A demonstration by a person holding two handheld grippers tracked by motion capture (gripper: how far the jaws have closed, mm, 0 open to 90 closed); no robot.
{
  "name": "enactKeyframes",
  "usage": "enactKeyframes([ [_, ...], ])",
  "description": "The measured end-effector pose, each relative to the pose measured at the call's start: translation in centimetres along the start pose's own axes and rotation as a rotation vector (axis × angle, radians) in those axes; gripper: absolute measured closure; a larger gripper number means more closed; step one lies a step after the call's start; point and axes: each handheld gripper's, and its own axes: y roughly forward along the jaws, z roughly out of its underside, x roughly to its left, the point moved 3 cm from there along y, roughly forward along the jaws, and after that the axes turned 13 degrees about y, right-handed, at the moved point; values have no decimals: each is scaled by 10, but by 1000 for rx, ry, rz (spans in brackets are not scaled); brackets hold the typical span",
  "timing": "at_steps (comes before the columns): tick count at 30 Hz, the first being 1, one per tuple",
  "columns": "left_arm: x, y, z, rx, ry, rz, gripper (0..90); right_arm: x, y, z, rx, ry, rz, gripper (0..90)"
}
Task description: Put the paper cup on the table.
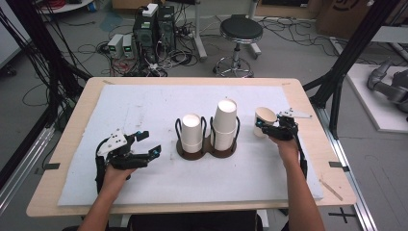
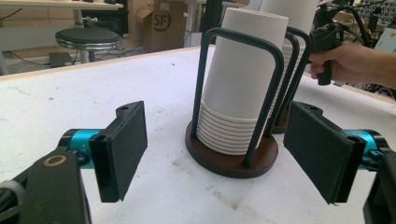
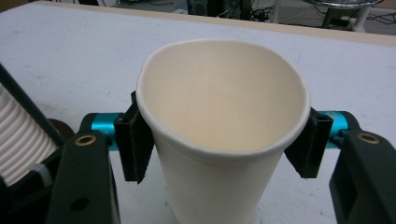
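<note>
While the high view looks down on the white mat, the right gripper at the mat's right side grasps a single paper cup, tilted, just beside the dark cup rack; the rack holds a short stack of cups and a taller stack. Well apart on the left, the left gripper rests with its jaws spread and nothing between them. From the left gripper view, both pads stand wide apart, aimed at the near stack inside the rack's wire loops. Seen from the right gripper view, the pads press both sides of the cup just below its rim, mouth open toward the camera, above the mat.
</note>
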Motion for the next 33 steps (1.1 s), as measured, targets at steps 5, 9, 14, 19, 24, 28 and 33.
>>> enactKeyframes([
  [5, 0, 1, 0, 3, 2, 5, 216, -2, -5, 6, -14, 4, -6, 343],
  [9, -1, 3, 0, 3, 2, 7, 216, -1, -7, 7, -4, -13, -2, 342],
  [14, 0, 3, 0, 3, -2, 7, 216, 0, -8, 8, 2, -25, -2, 322],
  [19, 0, 2, 1, 1, -3, 5, 216, -1, -8, 9, 3, -9, -8, 276],
  [24, 0, 1, 1, 1, -5, 4, 216, -1, -6, 11, 16, -9, -5, 234],
  [28, 1, 0, 1, -1, -6, 3, 217, 0, -4, 13, 40, -16, -9, 223],
  [33, 1, 0, 1, 1, -7, 4, 217, 0, -6, 14, 51, -14, -11, 222],
])
